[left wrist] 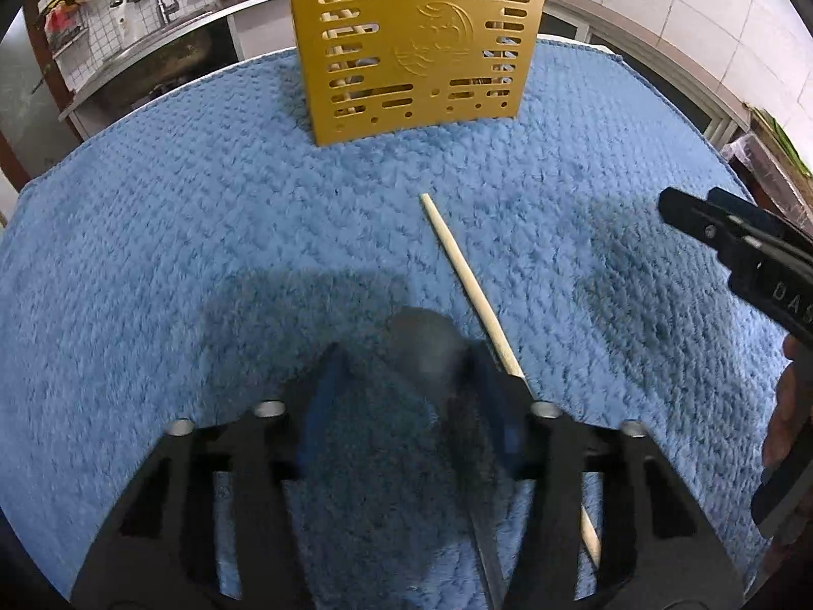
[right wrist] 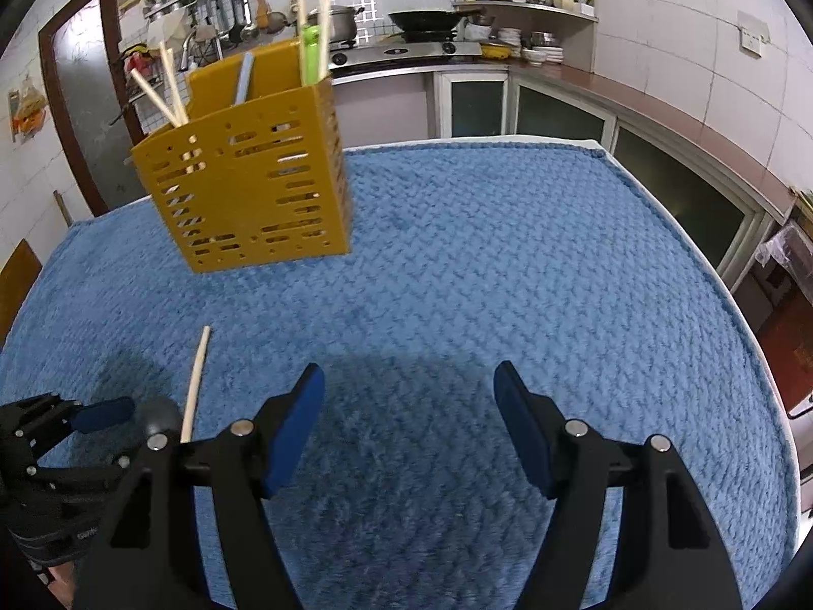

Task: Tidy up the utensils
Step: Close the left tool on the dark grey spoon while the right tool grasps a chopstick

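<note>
A grey spoon [left wrist: 427, 340] lies on the blue towel [left wrist: 152, 254], its bowl between the blue pads of my left gripper [left wrist: 409, 381]. The jaws stand open, and a narrow gap shows on the bowl's left side. A wooden chopstick [left wrist: 467, 279] lies just right of the spoon and runs under the right finger. The perforated yellow utensil holder [left wrist: 421, 46] stands upright at the towel's far side. In the right wrist view the holder [right wrist: 244, 193] holds chopsticks, a green piece and a blue-grey handle. My right gripper [right wrist: 409, 386] hovers open over bare towel, right of the spoon [right wrist: 160, 414] and chopstick [right wrist: 195, 381].
The towel [right wrist: 508, 279] covers the whole tabletop, and its edges drop off at the right and far sides. Behind it run a kitchen counter with a stove [right wrist: 406, 51], shelves and cabinets [right wrist: 559, 112]. A hand [left wrist: 787, 406] holds the right gripper at the left wrist view's right edge.
</note>
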`<state>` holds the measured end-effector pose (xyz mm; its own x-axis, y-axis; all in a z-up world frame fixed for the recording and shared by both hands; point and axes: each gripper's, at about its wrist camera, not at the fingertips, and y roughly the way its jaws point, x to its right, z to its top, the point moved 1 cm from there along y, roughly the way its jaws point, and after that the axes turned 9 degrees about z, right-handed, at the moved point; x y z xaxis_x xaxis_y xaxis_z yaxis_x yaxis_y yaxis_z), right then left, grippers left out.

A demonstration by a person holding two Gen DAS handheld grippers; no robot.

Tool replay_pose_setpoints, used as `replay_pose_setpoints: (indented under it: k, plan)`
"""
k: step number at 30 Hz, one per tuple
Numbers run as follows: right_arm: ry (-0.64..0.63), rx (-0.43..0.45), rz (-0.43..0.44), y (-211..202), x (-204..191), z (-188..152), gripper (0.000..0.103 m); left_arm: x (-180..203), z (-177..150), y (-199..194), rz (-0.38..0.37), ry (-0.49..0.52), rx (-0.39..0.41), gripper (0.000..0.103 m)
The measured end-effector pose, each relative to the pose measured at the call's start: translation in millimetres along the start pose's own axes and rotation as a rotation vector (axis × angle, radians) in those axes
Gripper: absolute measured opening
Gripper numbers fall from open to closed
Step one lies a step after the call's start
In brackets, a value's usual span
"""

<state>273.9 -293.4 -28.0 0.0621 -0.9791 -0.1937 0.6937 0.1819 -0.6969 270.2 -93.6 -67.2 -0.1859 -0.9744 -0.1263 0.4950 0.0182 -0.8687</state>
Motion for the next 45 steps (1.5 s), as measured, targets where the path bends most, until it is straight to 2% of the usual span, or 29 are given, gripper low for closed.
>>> replay_pose_setpoints:
  k: [2,3,5,10,16,19,22,28,30,31,32,35,41,45]
  plan:
    - [-0.014,-0.004,0.001,1.4,-5.8,0.0,0.068,-4.7,2.6,-0.2,0.012,0.007,0.002,0.026]
    - [-0.016,-0.006,0.000,2.2,-8.5,0.2,0.068,-7.5,3.5,-0.5,0.010,0.015,0.005,0.024]
    - [-0.012,-0.013,0.006,4.1,-12.5,0.3,0.068,-11.7,6.1,0.7,0.003,0.023,0.009,0.010]
    - [-0.032,-0.046,0.032,12.3,-33.8,1.4,0.068,-26.2,4.8,-1.6,-0.031,0.029,0.021,0.004]
    - [-0.084,-0.094,0.060,27.1,-67.7,5.5,0.067,-58.5,5.0,-6.5,-0.036,0.005,0.042,0.004]
    - [-0.079,-0.134,0.081,39.3,-80.4,7.8,0.059,-75.2,6.5,-7.5,-0.032,-0.010,0.049,0.004]
    - [-0.077,-0.170,0.098,49.3,-95.1,6.7,0.057,-86.2,8.8,-4.8,-0.041,-0.018,0.048,0.004]
    - [-0.095,-0.253,0.052,65.3,-109.5,0.7,0.039,-98.1,13.7,4.4,-0.062,-0.029,0.026,0.004]
    - [-0.084,-0.267,0.051,67.7,-109.4,0.8,0.037,-100.8,13.7,5.4,-0.069,-0.036,0.024,0.004]
    - [-0.077,-0.271,0.053,68.2,-110.0,1.6,0.031,-101.4,14.2,6.0,-0.070,-0.038,0.024,0.004]
    - [-0.074,-0.273,0.059,67.2,-110.2,2.6,0.020,-101.6,14.1,6.1,-0.072,-0.040,0.023,0.004]
    - [-0.069,-0.275,0.073,65.5,-112.6,6.2,0.005,-102.5,16.5,5.3,-0.083,-0.050,0.024,0.004]
    - [-0.008,-0.234,0.129,52.6,-97.4,13.8,0.005,-99.6,20.9,-8.6,-0.090,-0.040,0.068,0.004]
    - [0.020,-0.177,0.157,33.9,-84.2,22.0,0.005,-96.6,24.0,-21.3,-0.088,-0.035,0.101,0.004]
